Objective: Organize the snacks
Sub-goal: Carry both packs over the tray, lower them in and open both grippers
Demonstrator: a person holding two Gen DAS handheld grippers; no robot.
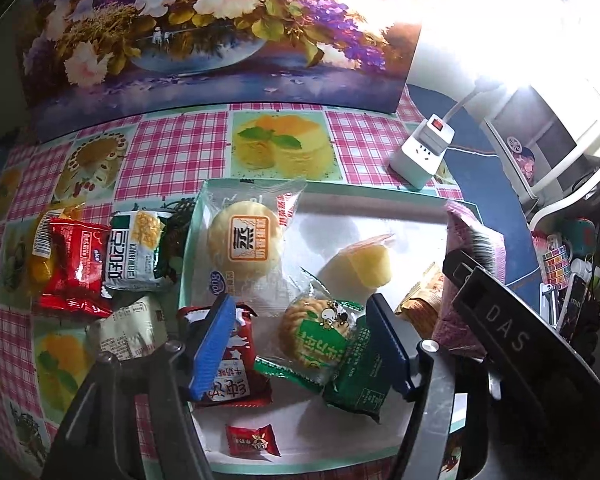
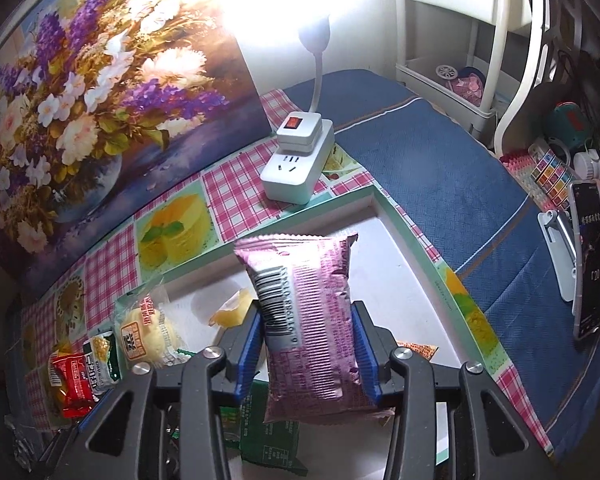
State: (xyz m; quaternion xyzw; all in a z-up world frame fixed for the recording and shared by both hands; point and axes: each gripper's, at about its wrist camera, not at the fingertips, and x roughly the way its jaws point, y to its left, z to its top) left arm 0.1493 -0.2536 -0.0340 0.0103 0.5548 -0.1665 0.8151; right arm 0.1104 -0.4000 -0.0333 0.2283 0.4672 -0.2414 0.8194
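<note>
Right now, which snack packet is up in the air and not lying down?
The pink packet. It hangs between the right tongs above the tray, while the round cake packet and the others lie flat.

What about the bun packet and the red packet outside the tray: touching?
Apart. Left wrist view shows a white-green packet between the bun packet and red packet.

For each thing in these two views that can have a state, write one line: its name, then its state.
left gripper: open, empty, above the tray's snacks
right gripper: pink packet between its pads, lifted over the tray
pink packet: sealed, barcode side up
tray: partly filled with snacks
steamed bun packet: sealed, flat in tray
red packet: on tablecloth, outside tray
lamp: lit
power strip: lamp plugged in
</note>
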